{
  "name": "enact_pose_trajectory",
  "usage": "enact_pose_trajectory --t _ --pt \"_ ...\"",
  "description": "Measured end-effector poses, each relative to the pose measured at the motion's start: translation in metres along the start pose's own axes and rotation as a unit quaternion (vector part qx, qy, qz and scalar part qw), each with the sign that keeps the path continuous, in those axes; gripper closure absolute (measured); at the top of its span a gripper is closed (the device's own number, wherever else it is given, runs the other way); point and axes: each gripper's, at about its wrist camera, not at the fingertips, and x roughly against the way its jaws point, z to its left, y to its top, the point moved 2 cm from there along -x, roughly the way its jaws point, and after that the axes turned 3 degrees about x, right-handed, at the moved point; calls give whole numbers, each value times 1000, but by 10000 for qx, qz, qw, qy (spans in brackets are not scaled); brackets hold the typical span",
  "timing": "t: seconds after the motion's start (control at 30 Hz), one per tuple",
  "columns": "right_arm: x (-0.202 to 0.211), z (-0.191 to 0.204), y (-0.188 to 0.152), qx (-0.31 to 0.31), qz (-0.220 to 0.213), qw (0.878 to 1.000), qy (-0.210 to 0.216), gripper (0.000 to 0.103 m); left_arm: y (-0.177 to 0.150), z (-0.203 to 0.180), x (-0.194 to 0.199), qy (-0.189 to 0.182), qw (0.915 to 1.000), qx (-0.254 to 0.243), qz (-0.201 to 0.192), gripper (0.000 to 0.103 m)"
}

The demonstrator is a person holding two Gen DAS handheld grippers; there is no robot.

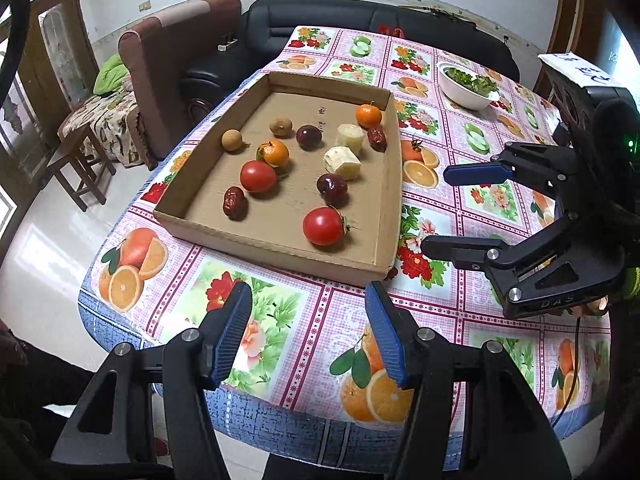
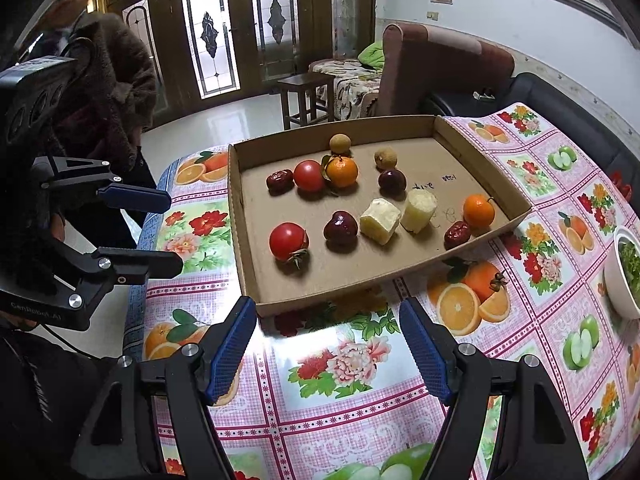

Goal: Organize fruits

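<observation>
Fingers of the left gripper stand spread and hold nothing, poised over the tablecloth short of the near wall of the cardboard tray. The right gripper is likewise spread and bare, its fingertips just short of the same tray. All fruit lies ahead of both finger pairs, inside the tray and loosely scattered: two tomatoes, two mandarins, two dark plums, two red dates, two brown longans and two pale peeled chunks. Like kinds are not set together, so sorting seems unsettled. Any grasp should centre a round fruit between the pads and close gently, since tomatoes bruise and roll. Beyond the right fingers sits a white bowl of greens. A glossy fruit-print cloth covers the table; a sofa, an armchair and a stool stand behind.
</observation>
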Motion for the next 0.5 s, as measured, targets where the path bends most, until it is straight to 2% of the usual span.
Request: enact_pose_trajectory --t 0.5 --pt "-8 7 7 70 35 9999 109 28 5 12 8 193 9992 118 -329 45"
